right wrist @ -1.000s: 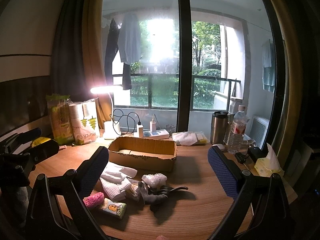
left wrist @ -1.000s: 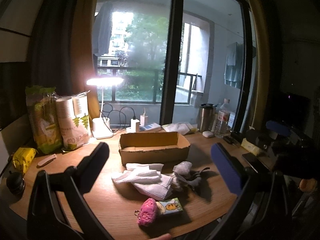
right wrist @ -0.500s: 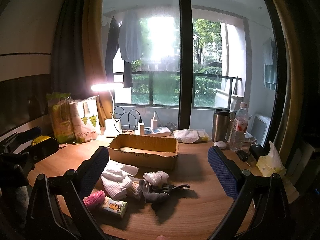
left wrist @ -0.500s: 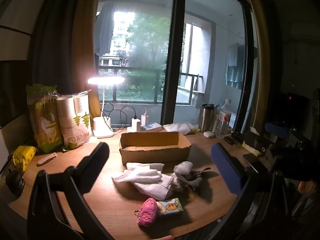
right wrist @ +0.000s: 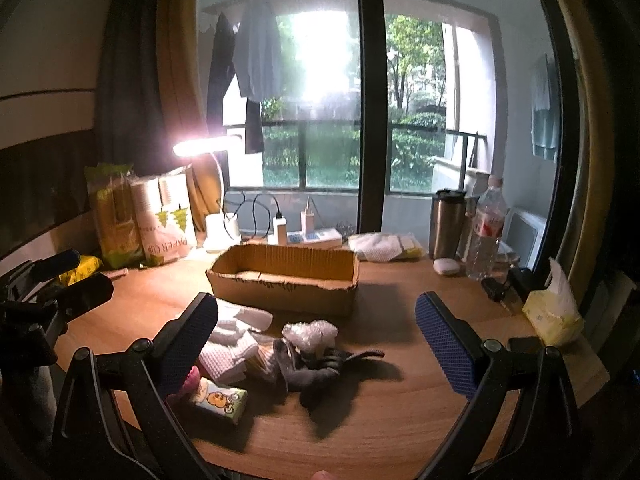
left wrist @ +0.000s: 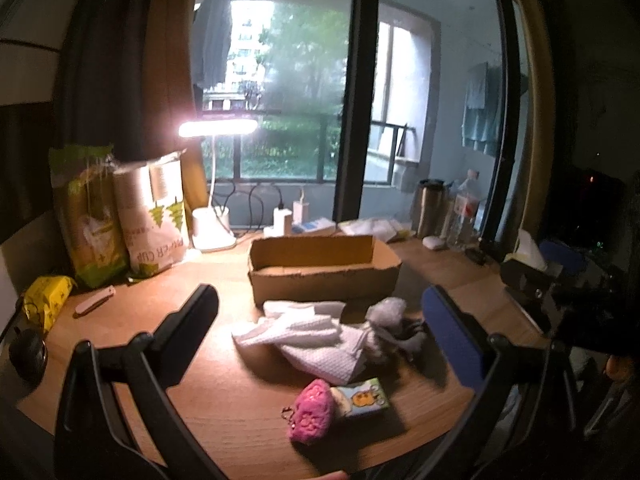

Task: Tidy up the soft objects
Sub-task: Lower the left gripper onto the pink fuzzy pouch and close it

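Note:
An open cardboard box (left wrist: 324, 270) (right wrist: 286, 276) stands mid-table. In front of it lie white cloths (left wrist: 308, 332) (right wrist: 228, 344), a bubble-wrap wad (left wrist: 386, 310) (right wrist: 310, 332), a grey glove (right wrist: 320, 368) (left wrist: 412, 336), a pink plush pouch (left wrist: 312, 414) and a small tissue pack (left wrist: 362, 396) (right wrist: 218, 398). My left gripper (left wrist: 320, 340) is open and empty, held above the pile's near side. My right gripper (right wrist: 316, 340) is open and empty over the glove and bubble wrap. The pink pouch is mostly hidden behind the right gripper's left finger.
A lit desk lamp (left wrist: 214, 184), paper-cup bags (left wrist: 152, 216), a power strip (right wrist: 316, 236), a steel mug (right wrist: 446, 218), a water bottle (right wrist: 486, 228) and a tissue bag (right wrist: 554, 308) ring the wooden table (right wrist: 400, 420). The other gripper shows at each view's edge.
Both grippers have drifted slightly toward the table and pile. Nothing on the table has moved; both grippers stay open.

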The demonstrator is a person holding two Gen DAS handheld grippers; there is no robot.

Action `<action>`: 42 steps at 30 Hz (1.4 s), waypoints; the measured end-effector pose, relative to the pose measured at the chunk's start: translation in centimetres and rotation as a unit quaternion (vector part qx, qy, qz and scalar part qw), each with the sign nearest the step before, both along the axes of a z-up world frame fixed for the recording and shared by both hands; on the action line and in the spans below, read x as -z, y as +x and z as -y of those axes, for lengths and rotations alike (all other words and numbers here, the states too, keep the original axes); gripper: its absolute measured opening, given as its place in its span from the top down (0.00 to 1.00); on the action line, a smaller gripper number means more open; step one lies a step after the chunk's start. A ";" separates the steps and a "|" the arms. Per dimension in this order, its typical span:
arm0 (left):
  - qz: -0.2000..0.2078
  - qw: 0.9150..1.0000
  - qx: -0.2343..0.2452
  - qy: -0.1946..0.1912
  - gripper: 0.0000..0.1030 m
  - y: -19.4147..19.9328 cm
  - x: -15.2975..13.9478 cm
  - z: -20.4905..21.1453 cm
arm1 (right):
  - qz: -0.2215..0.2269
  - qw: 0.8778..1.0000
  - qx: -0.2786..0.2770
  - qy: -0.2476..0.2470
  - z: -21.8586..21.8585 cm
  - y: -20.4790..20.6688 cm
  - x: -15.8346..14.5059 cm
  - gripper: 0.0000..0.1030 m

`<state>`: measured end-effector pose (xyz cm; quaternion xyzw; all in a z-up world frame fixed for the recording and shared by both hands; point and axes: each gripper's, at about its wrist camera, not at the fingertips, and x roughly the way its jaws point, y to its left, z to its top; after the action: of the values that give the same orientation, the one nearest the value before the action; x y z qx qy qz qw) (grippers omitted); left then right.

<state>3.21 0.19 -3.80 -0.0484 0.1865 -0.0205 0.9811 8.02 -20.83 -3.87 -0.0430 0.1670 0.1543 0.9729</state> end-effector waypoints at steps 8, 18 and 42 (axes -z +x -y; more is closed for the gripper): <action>-0.057 0.998 0.002 0.003 0.00 2.1 3.8 -0.5 | -0.041 0.999 -0.007 -0.011 -1.2 2.3 2.7 0.02; -0.136 0.991 0.007 -0.004 0.01 4.0 9.0 -1.0 | -0.093 0.995 -0.016 -0.024 -2.6 4.4 6.2 0.02; -0.213 0.975 0.055 -0.027 0.61 5.3 14.4 -2.3 | -0.147 0.987 -0.025 -0.057 -5.9 5.5 9.7 0.02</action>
<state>8.52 2.51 -18.21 -0.0679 0.3931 -0.0683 0.9144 13.53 -14.93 -13.57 -0.0792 0.3159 0.1737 0.9294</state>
